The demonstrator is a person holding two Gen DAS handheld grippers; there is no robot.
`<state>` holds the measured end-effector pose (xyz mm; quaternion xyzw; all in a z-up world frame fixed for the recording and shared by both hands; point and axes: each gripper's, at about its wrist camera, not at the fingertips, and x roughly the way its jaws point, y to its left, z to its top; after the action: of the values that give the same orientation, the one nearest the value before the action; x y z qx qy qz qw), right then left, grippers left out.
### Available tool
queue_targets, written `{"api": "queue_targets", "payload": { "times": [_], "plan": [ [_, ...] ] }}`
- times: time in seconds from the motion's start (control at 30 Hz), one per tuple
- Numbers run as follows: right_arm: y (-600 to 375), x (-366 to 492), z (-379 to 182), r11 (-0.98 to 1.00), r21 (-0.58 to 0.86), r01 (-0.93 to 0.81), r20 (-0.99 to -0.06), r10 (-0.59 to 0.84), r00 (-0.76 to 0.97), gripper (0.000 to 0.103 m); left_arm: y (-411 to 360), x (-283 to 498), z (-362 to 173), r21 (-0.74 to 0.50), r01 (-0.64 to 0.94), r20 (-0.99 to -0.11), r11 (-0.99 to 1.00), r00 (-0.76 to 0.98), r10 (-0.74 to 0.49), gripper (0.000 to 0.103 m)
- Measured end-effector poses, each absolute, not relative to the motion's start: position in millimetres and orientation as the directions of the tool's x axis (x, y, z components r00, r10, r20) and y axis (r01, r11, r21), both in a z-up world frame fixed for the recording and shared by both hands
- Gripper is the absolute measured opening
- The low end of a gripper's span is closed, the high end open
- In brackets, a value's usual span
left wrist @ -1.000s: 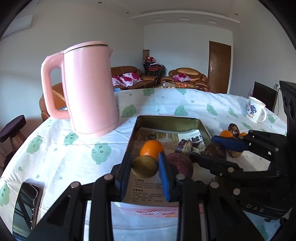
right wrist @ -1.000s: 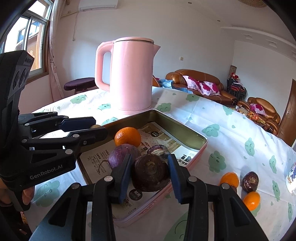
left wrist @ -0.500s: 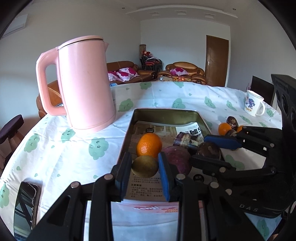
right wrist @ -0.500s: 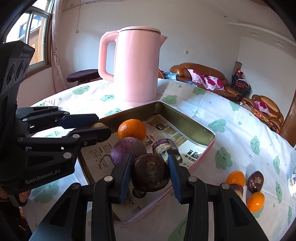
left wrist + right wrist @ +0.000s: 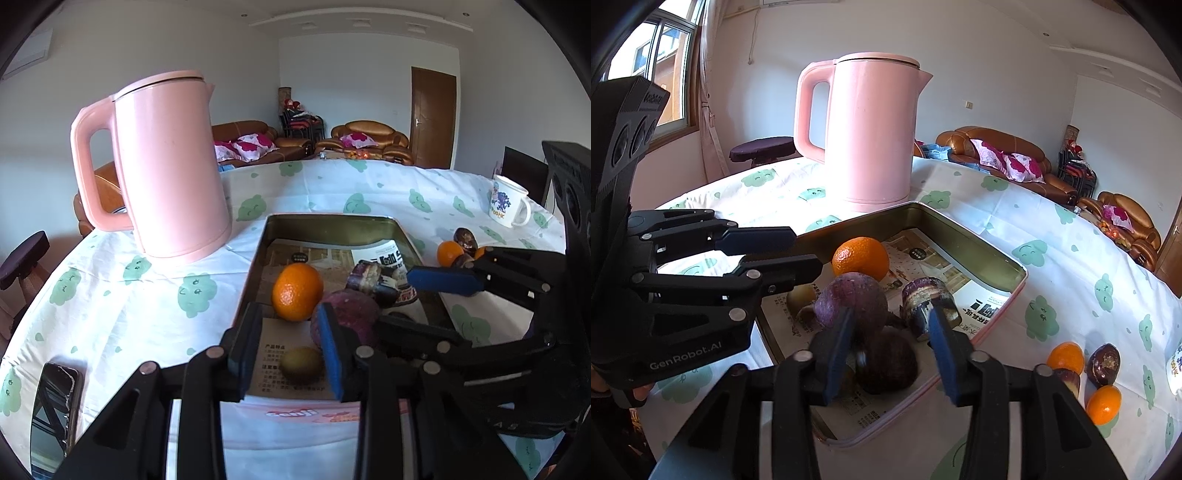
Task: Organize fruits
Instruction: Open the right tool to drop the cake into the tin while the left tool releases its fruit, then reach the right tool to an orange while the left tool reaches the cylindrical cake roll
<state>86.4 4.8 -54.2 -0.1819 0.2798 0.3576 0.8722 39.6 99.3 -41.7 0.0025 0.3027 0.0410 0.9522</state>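
Dark fruit — seemingly released — in tray

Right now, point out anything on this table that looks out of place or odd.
A dark phone lies at the table's near edge, unrelated to the fruit. Several fruits, orange and dark purple, sit loose on the cloth outside the tin tray. One dark piece in the tray looks cut, not whole. Nothing looks spilled.

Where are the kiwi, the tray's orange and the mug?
kiwi point(image 5: 301, 364): left wrist view, top of its skin.
orange point(image 5: 297, 291): left wrist view, middle of its peel.
mug point(image 5: 505, 202): left wrist view, printed side.
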Motion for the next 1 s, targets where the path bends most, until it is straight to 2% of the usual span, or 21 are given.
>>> {"api": "queue_targets", "payload": {
  "times": [0.03, 0.23, 0.5, 0.6, 0.67, 0.9, 1.0],
  "plan": [
    [5, 86, -54, 0.682, -0.123, -0.721, -0.617, 0.517, 0.594, 0.065, 100, 39, -41, 0.031, -0.084, -0.573, 0.996, 0.815, 0.086, 0.04],
    [5, 82, -53, 0.679, -0.142, -0.721, -0.603, 0.518, 0.607, 0.066, 104, 37, -40, 0.018, -0.098, -0.562, 0.995, 0.822, 0.091, 0.061],
    [-8, 82, -48, 0.706, -0.123, -0.697, -0.577, 0.52, 0.629, 0.066, 101, 32, -30, -0.009, -0.104, -0.525, 0.995, 0.847, 0.084, 0.071],
    [-26, 86, -48, 0.733, -0.156, -0.662, -0.576, 0.478, 0.664, 0.066, 99, 31, -21, -0.022, -0.114, -0.498, 0.993, 0.863, 0.088, 0.076],
    [-45, 92, -47, 0.758, -0.178, -0.627, -0.576, 0.436, 0.691, 0.066, 93, 33, -17, -0.026, -0.1, -0.49, 0.995, 0.869, 0.075, 0.076],
    [-140, 128, -29, 0.893, -0.047, -0.447, -0.548, 0.351, 0.759, 0.066, 44, 46, -6, 0.004, -0.003, -0.474, 1.0, 0.88, 0.004, 0.076],
    [-162, 136, -27, 0.921, -0.041, -0.386, -0.545, 0.304, 0.781, 0.066, 18, 55, -6, 0.021, 0.047, -0.486, 0.999, 0.873, -0.031, 0.076]
  ]
}}
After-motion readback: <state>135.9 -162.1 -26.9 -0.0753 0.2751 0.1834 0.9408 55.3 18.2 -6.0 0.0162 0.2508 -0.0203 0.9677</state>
